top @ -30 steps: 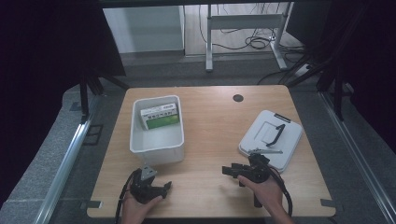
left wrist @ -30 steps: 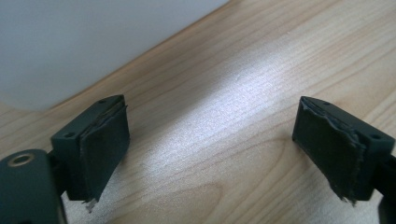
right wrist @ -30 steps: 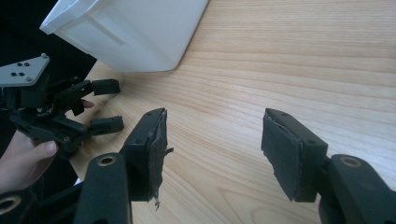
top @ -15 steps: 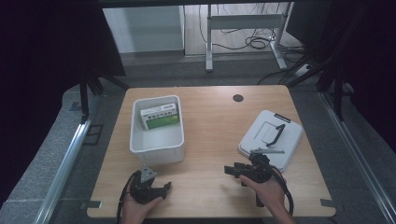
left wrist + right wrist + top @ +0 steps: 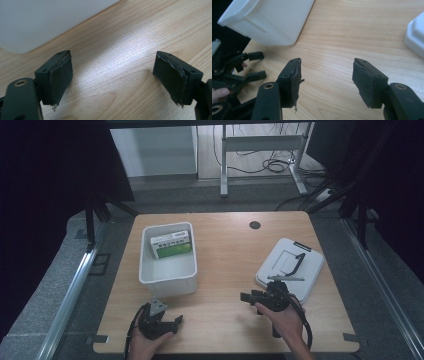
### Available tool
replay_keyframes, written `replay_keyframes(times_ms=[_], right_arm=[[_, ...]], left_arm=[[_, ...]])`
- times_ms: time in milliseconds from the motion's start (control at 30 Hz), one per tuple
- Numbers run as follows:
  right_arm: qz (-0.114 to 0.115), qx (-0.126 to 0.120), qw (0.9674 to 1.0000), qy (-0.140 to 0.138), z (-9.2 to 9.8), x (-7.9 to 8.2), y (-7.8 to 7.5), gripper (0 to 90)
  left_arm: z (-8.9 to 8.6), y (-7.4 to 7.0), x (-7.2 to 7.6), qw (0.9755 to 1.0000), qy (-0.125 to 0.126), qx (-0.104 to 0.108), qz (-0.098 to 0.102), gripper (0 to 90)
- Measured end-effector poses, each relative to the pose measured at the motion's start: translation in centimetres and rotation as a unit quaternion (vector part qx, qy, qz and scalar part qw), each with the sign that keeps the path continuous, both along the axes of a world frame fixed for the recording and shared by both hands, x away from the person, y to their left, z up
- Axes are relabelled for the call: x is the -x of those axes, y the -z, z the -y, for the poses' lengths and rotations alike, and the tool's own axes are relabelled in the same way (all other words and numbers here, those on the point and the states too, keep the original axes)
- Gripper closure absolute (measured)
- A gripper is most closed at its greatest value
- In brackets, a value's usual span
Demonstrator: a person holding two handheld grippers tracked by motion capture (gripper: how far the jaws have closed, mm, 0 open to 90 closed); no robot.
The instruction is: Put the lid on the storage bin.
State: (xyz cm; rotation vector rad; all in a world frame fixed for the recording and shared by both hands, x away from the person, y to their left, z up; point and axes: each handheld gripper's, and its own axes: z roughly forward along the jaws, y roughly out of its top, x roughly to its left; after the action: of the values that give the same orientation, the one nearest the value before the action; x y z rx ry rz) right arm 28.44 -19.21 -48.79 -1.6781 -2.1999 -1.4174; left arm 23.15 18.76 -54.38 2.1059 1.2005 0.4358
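Observation:
A white bin stands left of centre on the wooden table, with a green-and-white box lying inside it. At the right lies a white lid with a black handle on top. My left gripper is low at the front edge, just below the bin, open and empty over bare wood. The bin wall is close ahead of it. My right gripper points left beside the lid's near corner. It is open with nothing between its jaws.
In the right gripper view the bin is at upper left, the lid's edge at far right, and the other hand's gripper at the left. A dark round hole marks the table's far side. Bare wood lies between bin and lid.

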Motion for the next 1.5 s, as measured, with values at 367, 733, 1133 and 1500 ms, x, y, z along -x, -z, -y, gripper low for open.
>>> replay_keyframes(times_ms=[367, 733, 1133, 1500], right_arm=[[-0.011, -0.001, 0.9998, 0.014, 1.9, 0.1, -1.0, 40.4], [-0.020, -0.005, 0.9992, 0.033, 3.2, -0.7, -1.8, 40.2], [-0.016, -0.009, 0.9981, 0.059, 4.9, -1.7, -2.6, 39.9], [-0.020, -0.005, 0.9967, 0.078, 7.0, -2.8, -3.2, 39.9]], left_arm=[[0.1, 0.0, -0.3, 1.0000, -0.004, 0.000, 0.000, 15.6], [0.0, 0.0, 0.0, 1.0000, -0.006, 0.000, 0.000, 15.9], [0.0, 0.0, 0.0, 1.0000, -0.006, 0.000, 0.000, 15.8], [0.0, 0.0, 0.0, 1.0000, -0.006, 0.000, 0.000, 15.7]])
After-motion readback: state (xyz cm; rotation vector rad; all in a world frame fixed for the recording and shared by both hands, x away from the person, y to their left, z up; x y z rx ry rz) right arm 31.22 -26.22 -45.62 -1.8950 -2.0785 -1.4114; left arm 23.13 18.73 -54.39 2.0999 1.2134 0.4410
